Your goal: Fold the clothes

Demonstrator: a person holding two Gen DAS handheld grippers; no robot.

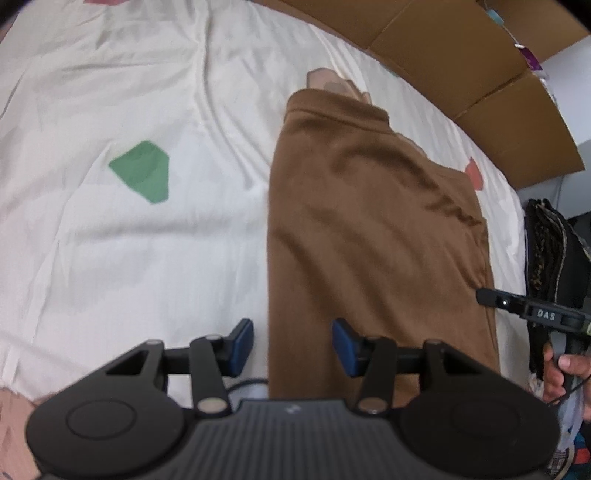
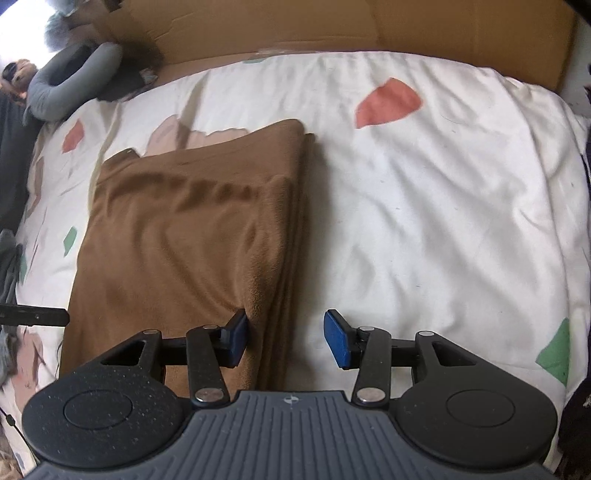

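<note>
I am standing over a bed point(image 2: 443, 206) covered by a white sheet printed with scattered green, red and pink patches. Flattened cardboard point(image 2: 332, 26) stands along the far side of the bed.

On the sheet lies a brown garment point(image 2: 184, 236), already folded into a long, layered strip. Its stacked edges show along the side nearest my right claw point(image 2: 284, 338). It lies flat with a few soft ripples toward its far end.

A grey neck pillow point(image 2: 70, 81) sits well beyond the garment's far left corner, at the bed's edge. A dark striped bag point(image 1: 546, 266) hangs off the bed, beyond the garment's right side. I cannot see what is in it, and no other container is in view.

My left claw point(image 1: 291, 345) is wide open and holds nothing; it straddles the garment's near left edge. My right claw is also wide open and empty, straddling the near right edge, one pad touching or nearly touching the cloth.

I judge the lengthwise folds are done and the next step is a crosswise fold. That calls for closing both claws on the near corners, catching every layer, then carrying that end toward the far end.
</note>
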